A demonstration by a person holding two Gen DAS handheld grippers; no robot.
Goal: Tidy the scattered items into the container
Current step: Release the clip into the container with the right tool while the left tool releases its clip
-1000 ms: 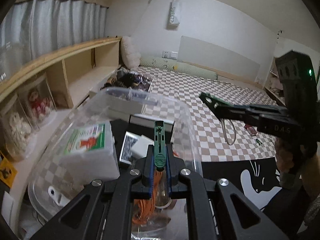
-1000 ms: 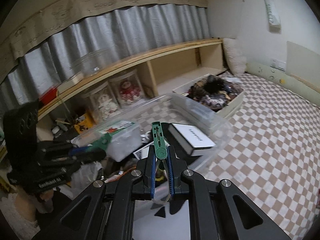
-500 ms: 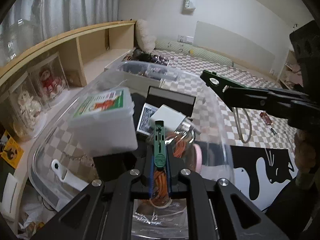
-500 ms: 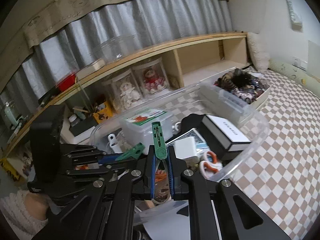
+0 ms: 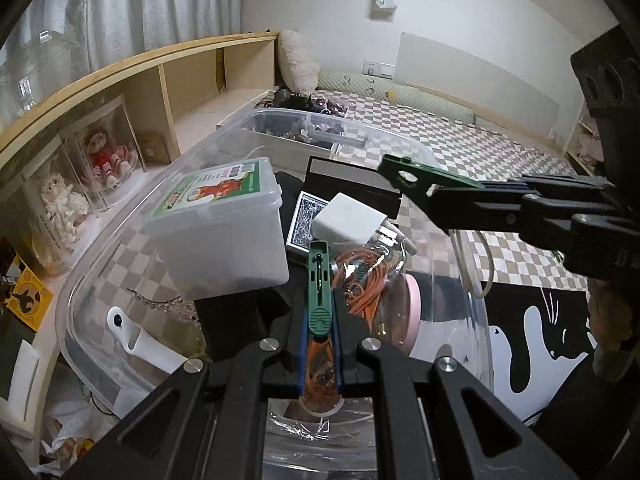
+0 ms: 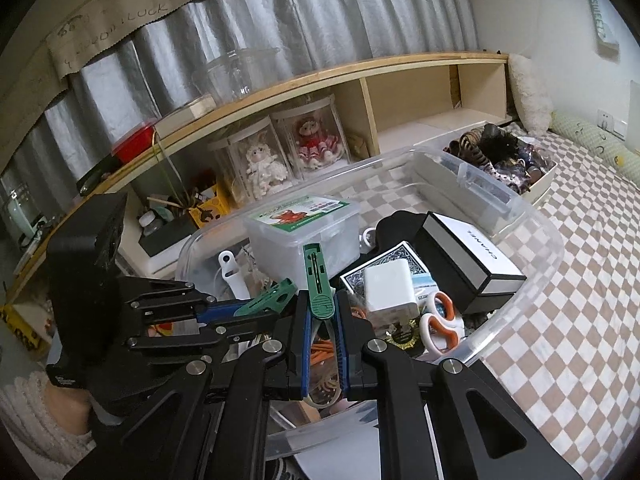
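A clear plastic container (image 5: 76,292) (image 6: 540,240) holds a white tub with a green label (image 5: 224,224) (image 6: 304,228), a card deck (image 5: 304,220), a white charger (image 5: 352,220) (image 6: 390,284), a black and white box (image 6: 472,264), orange-handled scissors (image 6: 440,320), a clear jar of orange bands (image 5: 368,280) and a white opener (image 5: 136,340). My left gripper (image 5: 320,276) (image 6: 276,296) is shut and empty above the jar. My right gripper (image 6: 318,276) (image 5: 404,172) is shut and empty over the container's near side.
A wooden shelf unit (image 6: 400,92) with boxed dolls (image 6: 316,144) runs along the left. A tray of hair accessories (image 6: 500,156) sits behind the container on the checkered bedding (image 6: 580,320). A black cat-print mat (image 5: 540,332) lies to the right.
Both grippers have tipped downward and moved in over the container, so its contents now fill the views. Both stay shut and empty.
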